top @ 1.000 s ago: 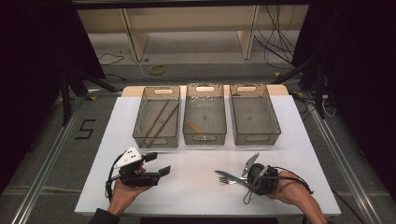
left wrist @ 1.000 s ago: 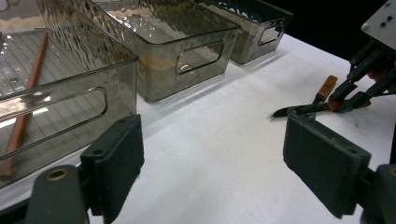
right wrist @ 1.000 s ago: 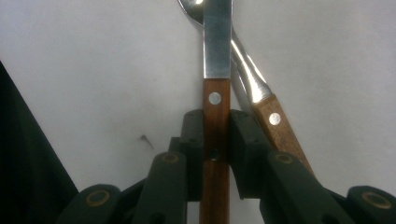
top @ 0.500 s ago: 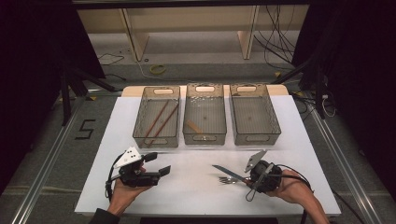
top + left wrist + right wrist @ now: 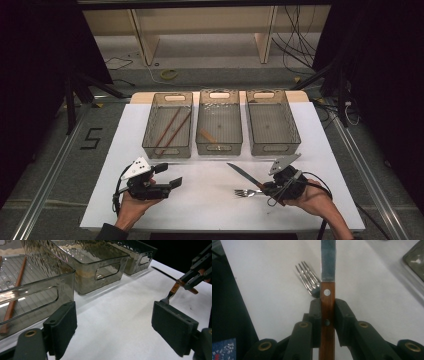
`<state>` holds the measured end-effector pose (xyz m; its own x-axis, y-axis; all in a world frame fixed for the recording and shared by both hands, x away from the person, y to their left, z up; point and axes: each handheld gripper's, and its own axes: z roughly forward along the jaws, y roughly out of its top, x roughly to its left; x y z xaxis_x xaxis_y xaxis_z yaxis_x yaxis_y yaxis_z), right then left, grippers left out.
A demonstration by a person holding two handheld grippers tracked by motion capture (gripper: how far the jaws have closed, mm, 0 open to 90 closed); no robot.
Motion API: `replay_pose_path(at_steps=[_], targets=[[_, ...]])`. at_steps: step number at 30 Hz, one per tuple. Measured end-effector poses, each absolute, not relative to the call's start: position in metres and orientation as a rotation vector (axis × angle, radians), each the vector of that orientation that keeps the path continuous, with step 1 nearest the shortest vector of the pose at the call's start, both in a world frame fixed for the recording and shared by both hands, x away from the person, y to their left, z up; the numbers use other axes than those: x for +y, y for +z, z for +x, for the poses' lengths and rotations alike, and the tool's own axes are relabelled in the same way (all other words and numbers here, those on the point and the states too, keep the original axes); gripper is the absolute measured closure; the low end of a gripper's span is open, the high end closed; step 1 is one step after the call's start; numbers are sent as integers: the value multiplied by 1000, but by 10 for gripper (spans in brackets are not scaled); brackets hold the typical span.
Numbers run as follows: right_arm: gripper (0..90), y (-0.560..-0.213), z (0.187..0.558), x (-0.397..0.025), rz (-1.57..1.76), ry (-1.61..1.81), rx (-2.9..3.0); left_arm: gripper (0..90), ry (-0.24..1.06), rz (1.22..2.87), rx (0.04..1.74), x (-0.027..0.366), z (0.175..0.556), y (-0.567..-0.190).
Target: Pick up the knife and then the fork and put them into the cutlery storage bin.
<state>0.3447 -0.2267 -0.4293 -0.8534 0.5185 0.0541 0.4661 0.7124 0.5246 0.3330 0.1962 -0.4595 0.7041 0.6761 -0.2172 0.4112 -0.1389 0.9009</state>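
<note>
Right claw (image 5: 270,188) clamped on knife (image 5: 243,175) handle, blade aimed far-left toward middle bin (image 5: 218,122); fork (image 5: 246,192) just beside; left claw (image 5: 168,176) open, idle.

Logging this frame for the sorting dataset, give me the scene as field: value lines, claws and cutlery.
left claw: open, holds nothing, low over the white table
right claw: shut on the knife by its wooden handle
knife blade: points toward the bins
fork: lies on the table by the right claw
left bin: two brown sticks
middle bin: one small wooden piece
right bin: looks empty
</note>
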Motion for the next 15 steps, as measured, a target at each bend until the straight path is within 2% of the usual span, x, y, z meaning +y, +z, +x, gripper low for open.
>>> replay_pose_path(at_steps=[15], targets=[[776, -412, 357, -234, 879, 1024, 2688, 198, 278, 1775, 867, 193, 340, -462]])
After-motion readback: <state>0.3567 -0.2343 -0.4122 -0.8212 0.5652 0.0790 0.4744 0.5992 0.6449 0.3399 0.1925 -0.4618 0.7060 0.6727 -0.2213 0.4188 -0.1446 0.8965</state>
